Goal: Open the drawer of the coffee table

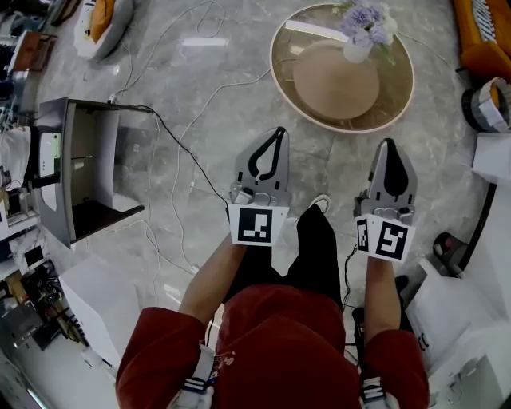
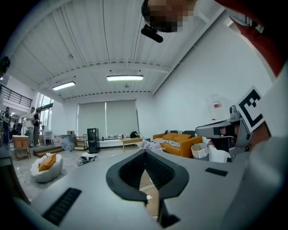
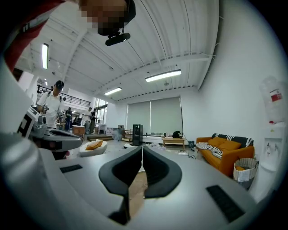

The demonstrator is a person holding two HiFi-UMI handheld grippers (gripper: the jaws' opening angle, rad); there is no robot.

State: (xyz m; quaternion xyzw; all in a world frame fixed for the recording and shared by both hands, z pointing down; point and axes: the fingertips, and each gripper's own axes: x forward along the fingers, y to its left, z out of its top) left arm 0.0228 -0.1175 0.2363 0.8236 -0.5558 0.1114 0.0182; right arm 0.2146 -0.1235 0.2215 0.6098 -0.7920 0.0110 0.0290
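Note:
The round coffee table, with a glass top over a tan base, stands on the marble floor ahead of me; no drawer shows from above. A vase of purple flowers stands on its far side. My left gripper hangs in the air short of the table's near rim, its tips together with nothing between them. My right gripper is held level beside it, just below the rim, jaws together and empty. In the left gripper view the left gripper points across the room. The right gripper does the same in its own view.
A grey open cabinet stands at the left, with cables trailing over the floor toward me. An orange sofa and a basket sit at the right. A beanbag lies at the top left. People stand far off.

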